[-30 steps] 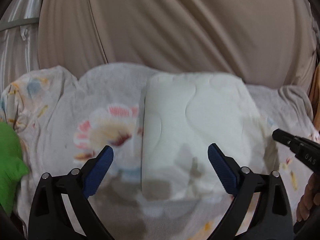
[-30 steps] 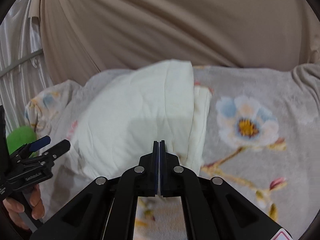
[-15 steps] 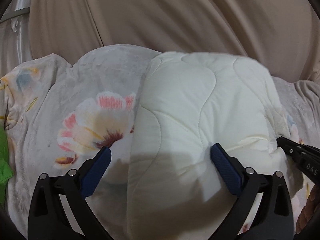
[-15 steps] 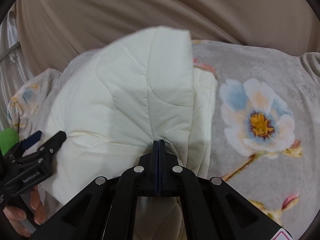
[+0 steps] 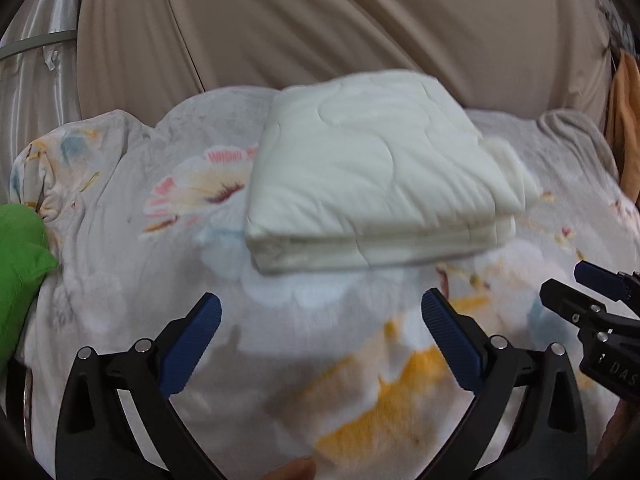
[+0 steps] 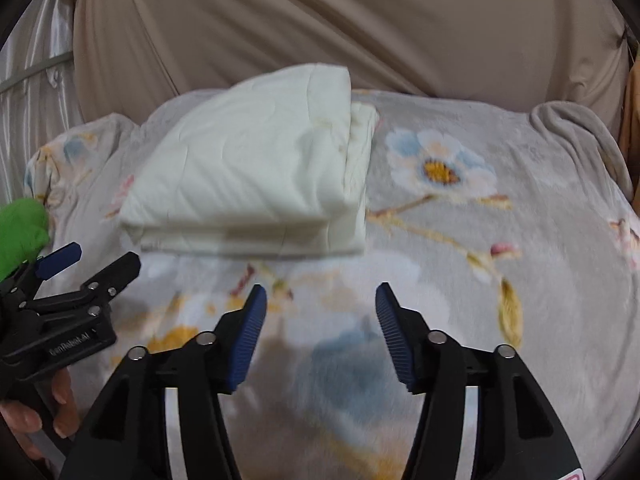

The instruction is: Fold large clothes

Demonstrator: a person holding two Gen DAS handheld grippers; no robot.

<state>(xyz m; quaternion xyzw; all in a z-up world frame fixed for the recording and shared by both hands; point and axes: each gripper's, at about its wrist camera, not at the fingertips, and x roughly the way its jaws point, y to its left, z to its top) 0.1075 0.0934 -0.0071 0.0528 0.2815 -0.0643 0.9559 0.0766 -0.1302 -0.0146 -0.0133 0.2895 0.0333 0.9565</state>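
- Beige draped fabric (image 5: 320,32) fills the whole upper half of both my wrist views, hanging in long folds behind the work surface.
- Below it I see a grey plush blanket (image 6: 520,240) printed with blue, pink and yellow flowers, spread across the middle and lower part of both frames.
- The cream quilted cover (image 5: 368,176) lies folded into a thick rectangle on the blanket, centre of my left view and upper left of centre in my right view (image 6: 256,172); its stacked layers show along the near edge. Nothing touches it.
- My left gripper (image 5: 320,312) sits at the bottom of its own frame, blue pads spread wide with only blanket between them, short of the folded cover. In the right view it appears at the lower left (image 6: 88,258), with fingers of a hand (image 6: 36,420) around its handle.
- My right gripper (image 6: 320,304) is at bottom centre, jaws opening, nothing between the pads but blanket; its tips enter the left view at the right edge (image 5: 568,284).
- A bright green cloth (image 5: 20,272) sits at the left edge, beside the blanket.
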